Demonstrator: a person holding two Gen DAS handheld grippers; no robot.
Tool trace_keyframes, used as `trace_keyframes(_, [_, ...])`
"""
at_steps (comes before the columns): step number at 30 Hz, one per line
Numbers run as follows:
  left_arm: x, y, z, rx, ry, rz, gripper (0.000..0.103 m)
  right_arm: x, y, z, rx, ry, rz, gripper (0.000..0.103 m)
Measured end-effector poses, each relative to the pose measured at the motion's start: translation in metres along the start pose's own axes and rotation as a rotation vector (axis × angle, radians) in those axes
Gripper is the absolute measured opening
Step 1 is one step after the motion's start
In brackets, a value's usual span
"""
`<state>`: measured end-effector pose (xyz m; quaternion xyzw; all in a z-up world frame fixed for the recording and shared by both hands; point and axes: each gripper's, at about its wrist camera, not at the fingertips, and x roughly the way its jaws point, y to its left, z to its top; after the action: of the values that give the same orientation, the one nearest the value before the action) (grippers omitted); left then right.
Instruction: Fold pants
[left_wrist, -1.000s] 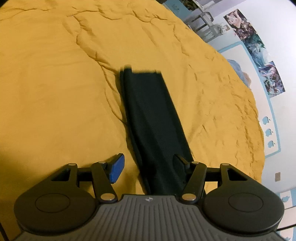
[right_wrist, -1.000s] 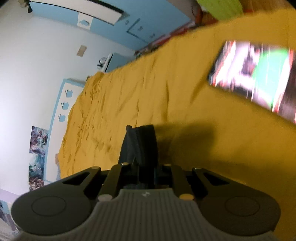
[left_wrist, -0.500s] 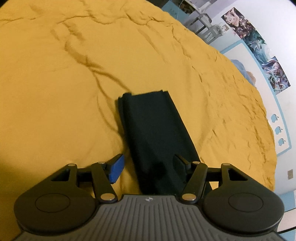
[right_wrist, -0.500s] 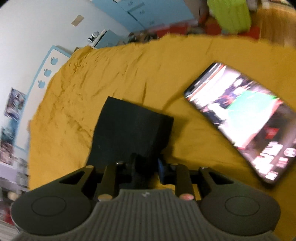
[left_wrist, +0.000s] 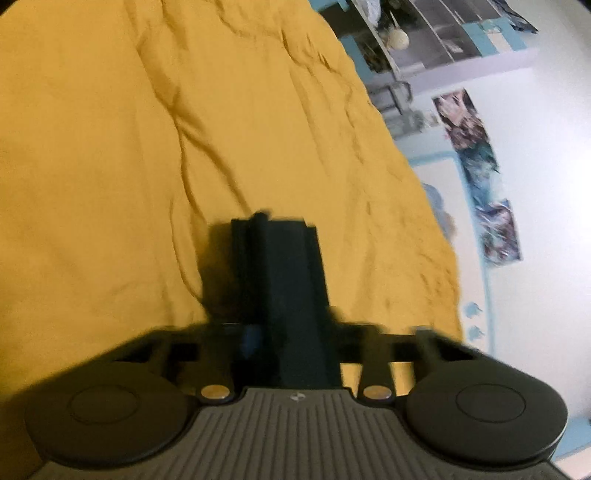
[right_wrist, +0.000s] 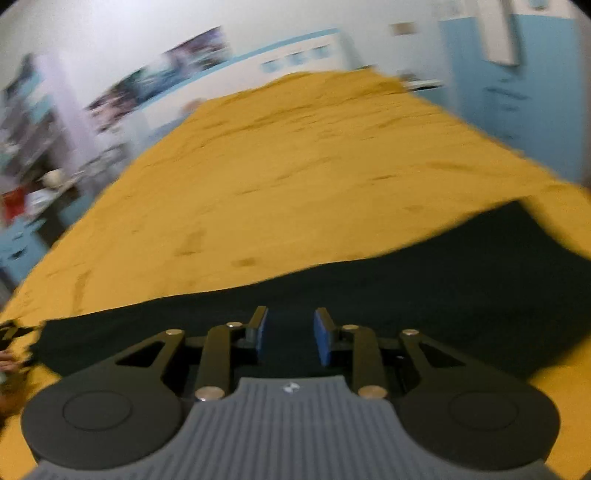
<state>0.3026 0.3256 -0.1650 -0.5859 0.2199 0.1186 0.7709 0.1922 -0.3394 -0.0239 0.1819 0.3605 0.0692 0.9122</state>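
Note:
Dark folded pants (left_wrist: 284, 266) lie as a narrow strip on the yellow bed cover (left_wrist: 147, 147). My left gripper (left_wrist: 291, 332) is closing on their near end. The fabric is bunched between the blue pad (left_wrist: 251, 339) and the other finger, and the picture is blurred there. In the right wrist view the pants (right_wrist: 443, 295) stretch as a wide dark band across the yellow cover (right_wrist: 295, 166). My right gripper (right_wrist: 290, 332) hovers over that band. Its jaws are opening, and the blue pads (right_wrist: 260, 332) stand apart with nothing pinched between them.
Posters (left_wrist: 480, 177) hang on the white wall beyond the bed's far edge. Shelves with clutter (left_wrist: 399, 40) stand at the head end. A blue cabinet (right_wrist: 517, 92) stands at the right of the bed. A bit of a hand (right_wrist: 5, 363) shows at the left edge.
The left jaws went from wide open to closed on the near end of the pants. The right gripper released its fabric, swung sideways and rolled level; the lit tablet is out of view.

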Motion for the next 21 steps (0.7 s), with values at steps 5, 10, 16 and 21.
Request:
trace_keyframes(5, [0.003,-0.001,-0.002,0.033,0.014,-0.006,0.005,0.037,0.066,-0.011,-0.039,0.058,0.151,0.027])
trace_keyframes(10, [-0.005,-0.003,-0.004,0.039,0.000,-0.008,0.004,0.076,0.111,-0.024,-0.045,0.136,0.214,0.029])
trace_keyframes(16, [-0.028,-0.064,-0.021,0.355,-0.011,-0.066,0.004,0.127,0.172,-0.047,-0.337,0.125,0.196,0.029])
trace_keyframes(21, [-0.037,-0.107,-0.051,0.624,0.015,-0.051,0.004,0.159,0.194,-0.076,-0.505,0.207,0.132,0.029])
